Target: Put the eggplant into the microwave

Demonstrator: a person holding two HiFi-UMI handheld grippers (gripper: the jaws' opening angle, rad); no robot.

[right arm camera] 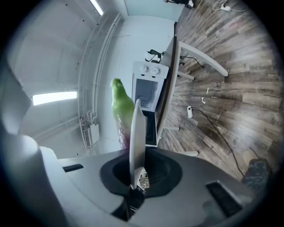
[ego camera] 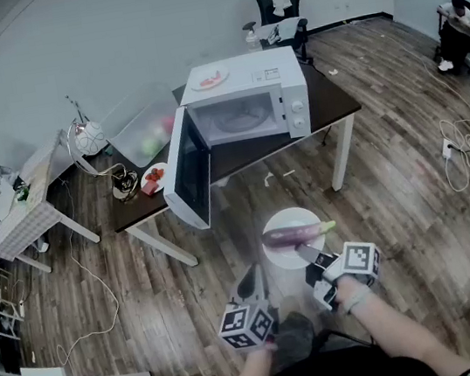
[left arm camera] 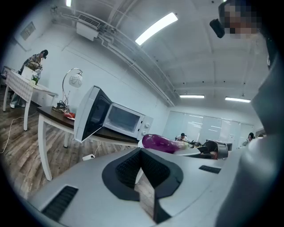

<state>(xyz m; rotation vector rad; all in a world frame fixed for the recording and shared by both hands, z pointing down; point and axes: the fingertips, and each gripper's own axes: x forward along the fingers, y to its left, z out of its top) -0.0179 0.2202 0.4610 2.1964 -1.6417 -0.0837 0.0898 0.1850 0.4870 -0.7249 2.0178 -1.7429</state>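
Carrying is judged to be in hand: the plate (ego camera: 283, 256) is pinched at its rim by the right gripper (ego camera: 310, 256), with the eggplant (ego camera: 294, 234) on it, well short of the table (ego camera: 336, 100). The left gripper (ego camera: 253, 277) is closed on nothing. Next, the plate must be kept level and brought to the open microwave (ego camera: 242, 93) at the table's far edge.

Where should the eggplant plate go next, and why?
Probably forward, toward the white microwave, whose door stands open. The right gripper is clamped on the rim of the round white plate, the purple eggplant lies on it, and both are short of the dark table.
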